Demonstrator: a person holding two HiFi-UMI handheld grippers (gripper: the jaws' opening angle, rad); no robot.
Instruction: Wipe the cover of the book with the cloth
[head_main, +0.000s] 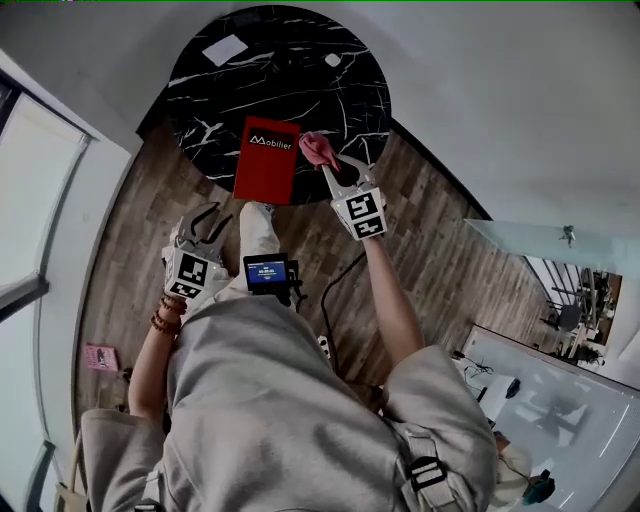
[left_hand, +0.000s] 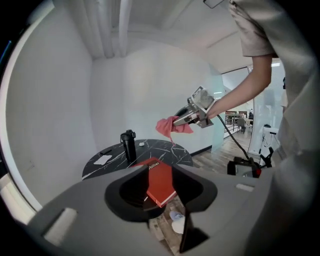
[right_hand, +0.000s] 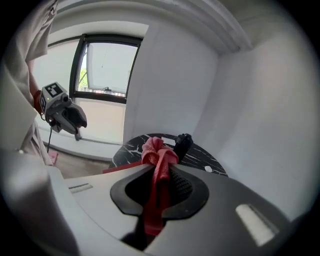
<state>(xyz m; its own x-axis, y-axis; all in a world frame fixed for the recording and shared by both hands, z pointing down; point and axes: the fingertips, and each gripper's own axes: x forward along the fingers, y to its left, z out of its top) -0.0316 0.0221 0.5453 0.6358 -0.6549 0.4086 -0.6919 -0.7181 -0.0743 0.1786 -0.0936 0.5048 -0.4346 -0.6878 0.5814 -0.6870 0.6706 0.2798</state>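
A red book (head_main: 266, 160) lies flat at the near edge of the round black marble table (head_main: 300, 60), its near end jutting past the rim. My right gripper (head_main: 332, 168) is shut on a pink cloth (head_main: 318, 150), held just to the right of the book's far end; whether it touches the cover I cannot tell. The right gripper view shows the cloth (right_hand: 157, 165) pinched and hanging between the jaws. My left gripper (head_main: 205, 222) is off the table, near-left of the book, open and empty. Its own view looks at the book (left_hand: 159, 181) from a distance.
A black bottle (left_hand: 128, 145), a white paper (head_main: 224, 49) and a small white object (head_main: 333, 60) are on the far part of the table. Wooden floor surrounds it, with a cable and a pink item (head_main: 100, 357). Window at left, glass panels at right.
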